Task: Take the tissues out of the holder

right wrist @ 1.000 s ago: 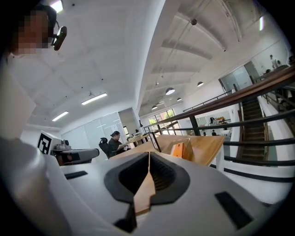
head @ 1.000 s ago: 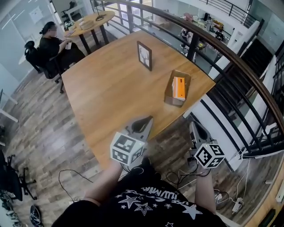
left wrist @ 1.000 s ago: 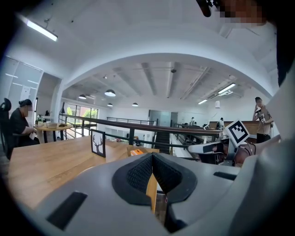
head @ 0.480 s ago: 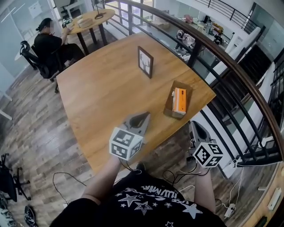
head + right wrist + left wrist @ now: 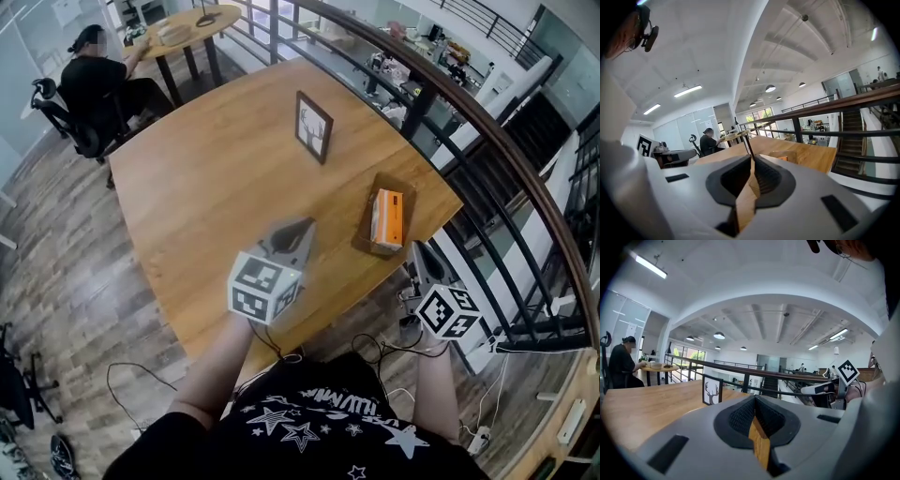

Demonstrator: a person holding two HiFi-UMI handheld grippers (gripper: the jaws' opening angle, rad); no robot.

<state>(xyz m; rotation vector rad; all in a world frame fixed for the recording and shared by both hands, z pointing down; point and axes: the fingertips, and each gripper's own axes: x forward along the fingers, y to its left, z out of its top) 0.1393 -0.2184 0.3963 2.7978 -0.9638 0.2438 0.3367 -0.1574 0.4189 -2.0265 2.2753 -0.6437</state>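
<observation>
A wooden tissue holder (image 5: pixel 375 234) stands near the table's right corner with an orange tissue pack (image 5: pixel 387 215) in it. In the right gripper view the holder (image 5: pixel 778 154) shows just past the jaws. My left gripper (image 5: pixel 294 236) hovers over the table's near edge, left of the holder, and is shut and empty (image 5: pixel 754 399). My right gripper (image 5: pixel 426 259) is off the table's edge, just below and right of the holder, also shut with nothing in it (image 5: pixel 752 160).
A framed deer picture (image 5: pixel 314 126) stands upright mid-table (image 5: pixel 206 187). A dark railing (image 5: pixel 487 122) runs along the table's far right side. Cables (image 5: pixel 389 349) lie on the wood floor. A person (image 5: pixel 89 80) sits at a round table at the far left.
Both grippers have travelled level toward the table. The holder now lies closer to the right gripper, and the left gripper reaches further over the tabletop. Both stay shut.
</observation>
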